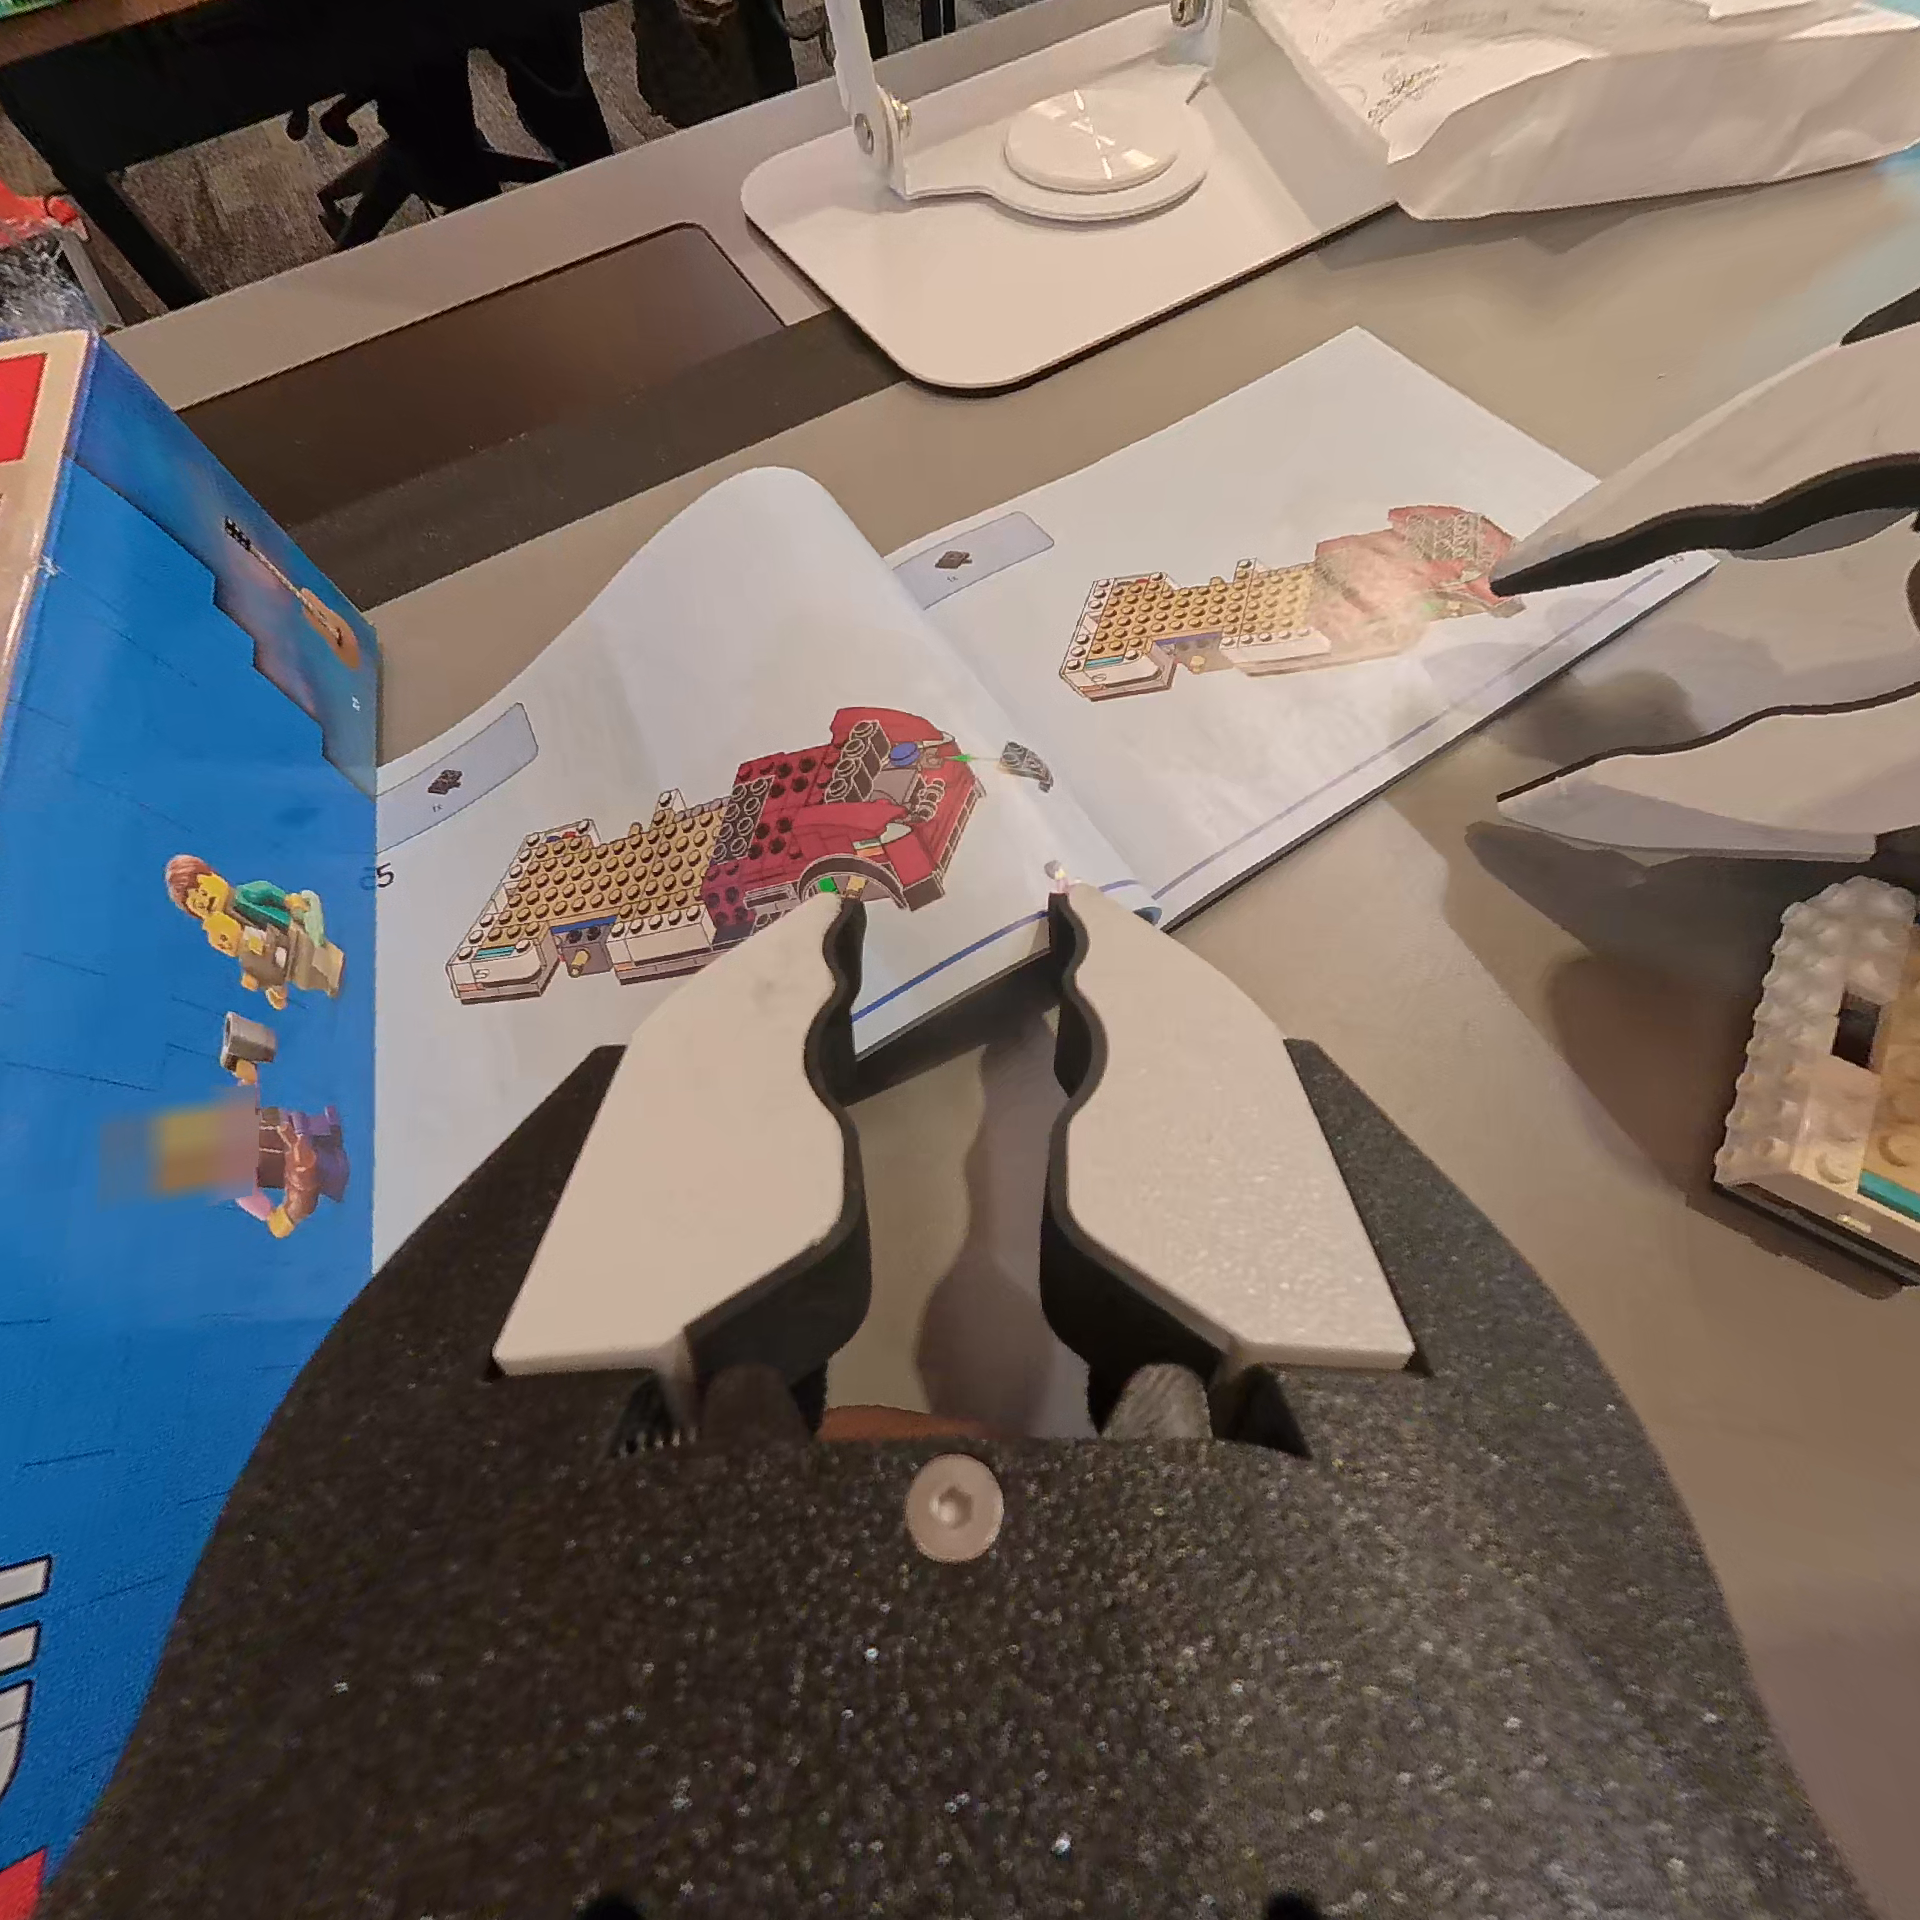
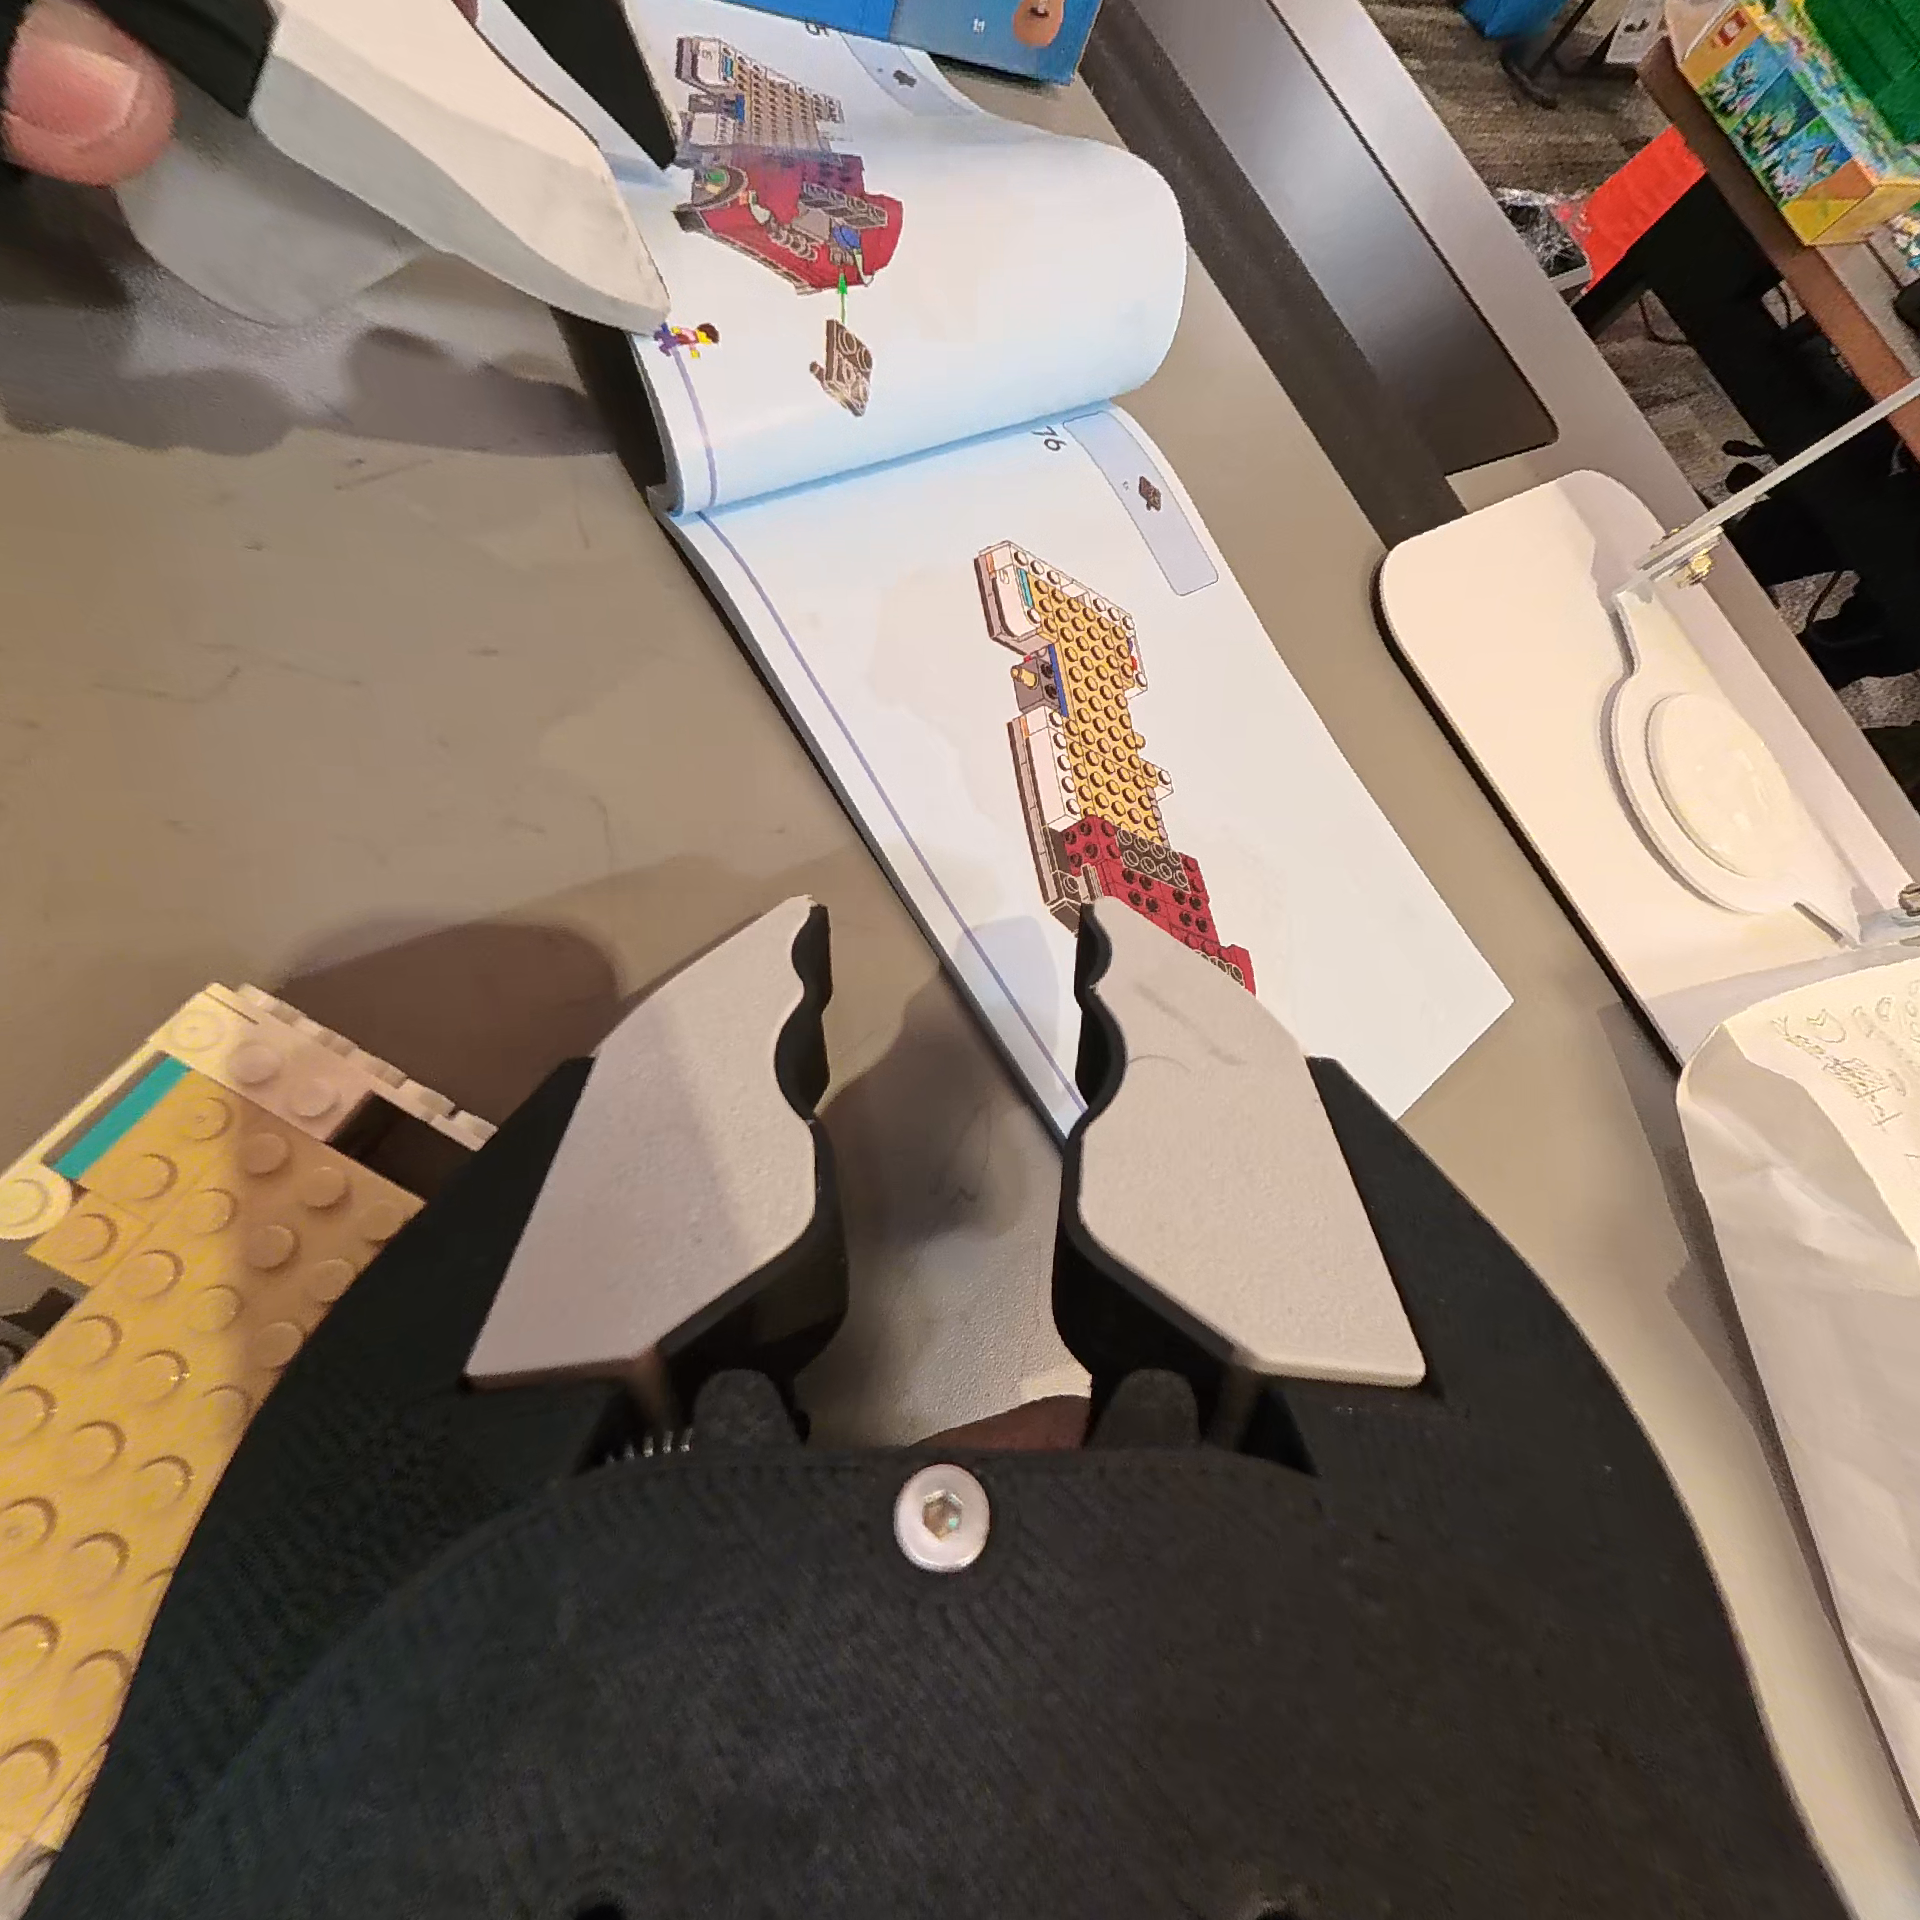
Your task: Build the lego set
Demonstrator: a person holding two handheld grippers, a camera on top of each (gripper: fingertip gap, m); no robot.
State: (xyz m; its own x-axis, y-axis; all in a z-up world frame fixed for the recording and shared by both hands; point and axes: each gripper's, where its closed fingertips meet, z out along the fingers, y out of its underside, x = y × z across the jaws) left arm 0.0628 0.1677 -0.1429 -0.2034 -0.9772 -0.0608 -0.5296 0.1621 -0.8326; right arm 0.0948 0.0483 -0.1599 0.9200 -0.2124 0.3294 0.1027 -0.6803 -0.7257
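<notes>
An open instruction booklet lies on the grey table, its left page bulging upward. It also shows in the right wrist view. My left gripper is open and empty, its fingertips over the booklet's near edge by the spine. The right wrist view shows it at the top left with a person's thumb behind it. My right gripper is open and empty, straddling the near edge of the right page. In the left wrist view it is at the right. A tan and white brick build sits beside it.
A blue toy box stands at the left of the booklet. A white stand base and a white paper bag lie behind it. The brick build is at the right edge. A dark slot is set into the table.
</notes>
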